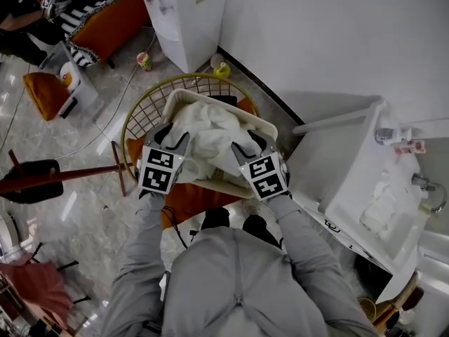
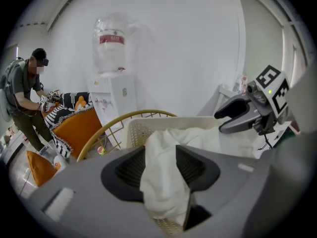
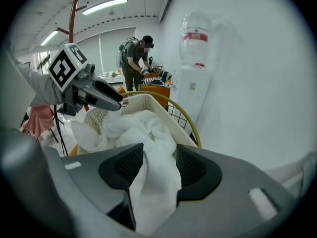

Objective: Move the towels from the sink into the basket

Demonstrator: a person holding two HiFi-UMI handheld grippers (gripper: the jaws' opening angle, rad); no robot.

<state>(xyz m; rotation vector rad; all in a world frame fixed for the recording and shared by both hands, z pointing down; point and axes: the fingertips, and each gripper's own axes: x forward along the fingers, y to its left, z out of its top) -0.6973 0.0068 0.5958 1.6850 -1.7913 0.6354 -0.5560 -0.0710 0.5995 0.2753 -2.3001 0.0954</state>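
Towel (image 1: 210, 128) is being left slack inside the basket (image 1: 174, 100), draped between the half-parted jaws of the left gripper (image 1: 172, 135) and the right gripper (image 1: 249, 142), pinched by neither. Caught on the ribbed pads (image 2: 131, 167), it risks being dragged back over the basket rim during withdrawal.

Towel (image 1: 210, 135) in the basket (image 1: 181, 98) in front of you, sink (image 1: 344, 181) to your right with more towels (image 1: 382, 206) in it, water dispenser (image 1: 186, 16) behind the basket
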